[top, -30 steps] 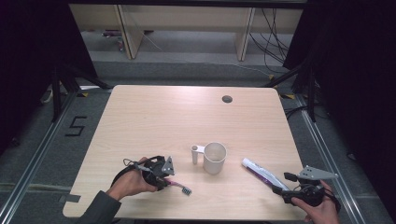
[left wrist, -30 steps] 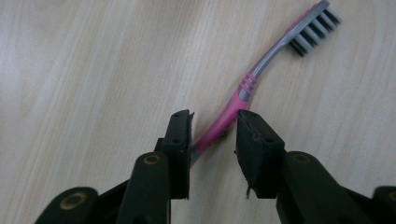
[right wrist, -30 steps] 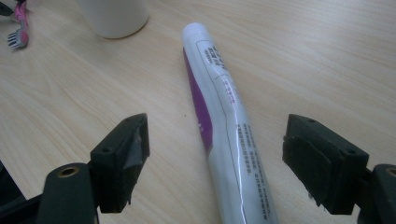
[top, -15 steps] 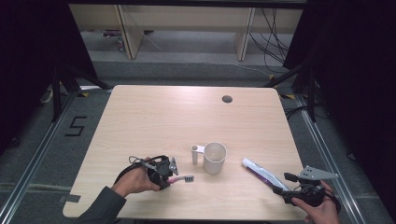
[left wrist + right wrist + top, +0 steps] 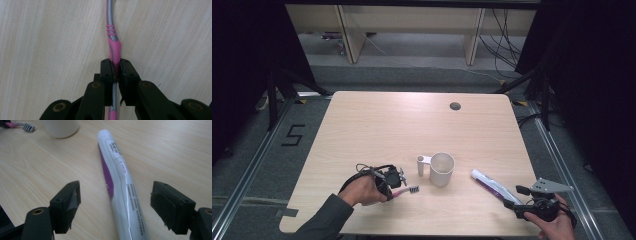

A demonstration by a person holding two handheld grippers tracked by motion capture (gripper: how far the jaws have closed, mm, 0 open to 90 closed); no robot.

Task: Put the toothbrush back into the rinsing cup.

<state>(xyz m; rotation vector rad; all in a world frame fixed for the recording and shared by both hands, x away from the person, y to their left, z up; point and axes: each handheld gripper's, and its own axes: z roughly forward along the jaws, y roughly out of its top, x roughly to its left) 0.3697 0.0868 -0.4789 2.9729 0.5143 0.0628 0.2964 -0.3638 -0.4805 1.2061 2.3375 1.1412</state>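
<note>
A pink and grey toothbrush (image 5: 408,190) lies near the table's front left, its bristle head pointing right toward a white cup (image 5: 441,169). My left gripper (image 5: 393,181) has just been closing and is now shut on the toothbrush (image 5: 113,42) handle, which both pads of the left gripper (image 5: 115,68) squeeze. A white and purple toothpaste tube (image 5: 490,184) lies at the front right. My right gripper (image 5: 513,202) stands open at its near end; in the right gripper view the tube (image 5: 120,177) runs between the jaws of the right gripper (image 5: 117,192), untouched.
The cup's handle (image 5: 421,165) sticks out to its left. A round cable hole (image 5: 455,106) sits at the table's back right. The table's front edge (image 5: 422,233) runs just below both hands. The cup (image 5: 61,127) and brush head (image 5: 28,127) appear far off in the right gripper view.
The left gripper's jaws have closed onto the toothbrush handle, and the brush head has swung from front right up toward the cup. The right gripper has stayed where it was.
</note>
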